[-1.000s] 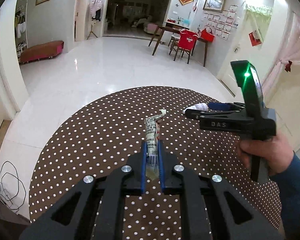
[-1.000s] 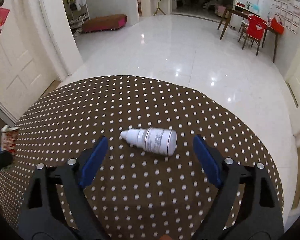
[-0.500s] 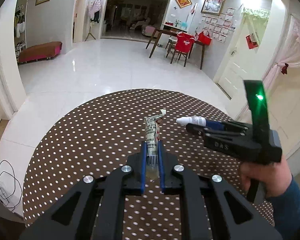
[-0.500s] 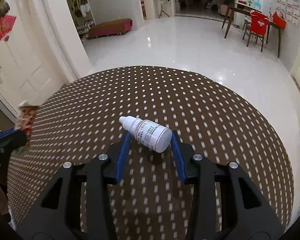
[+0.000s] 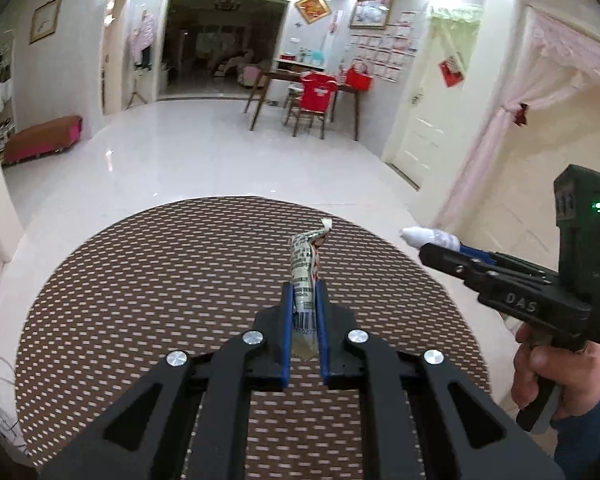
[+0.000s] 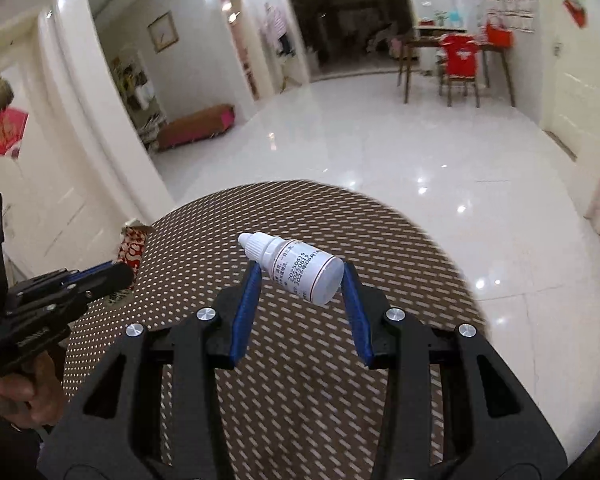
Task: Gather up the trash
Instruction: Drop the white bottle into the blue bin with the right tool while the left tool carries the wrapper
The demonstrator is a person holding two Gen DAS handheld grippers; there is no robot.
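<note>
crumpled printed paper wrapper point(image 5: 305, 276) pinched upright in left gripper point(image 5: 304, 300); small white plastic dropper bottle point(image 6: 300, 271) clamped crosswise in right gripper point(image 6: 300, 280), above brown dotted round table point(image 6: 300, 380).

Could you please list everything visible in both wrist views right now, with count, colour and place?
Crumpled printed wrapper: one, white and red, clamped in the left gripper.
Small plastic dropper bottle: one, white, clamped in the right gripper.
Round table with polka-dot cloth: one, brown with white dots, below both grippers.
Wooden dining table: one, dark brown, far wall.
Chair: one, red cover, at that table.
Low bench: one, brown and pink, left wall.
Left gripper: black, blue pads, shut.
Right gripper: black, blue pads, shut.
</note>
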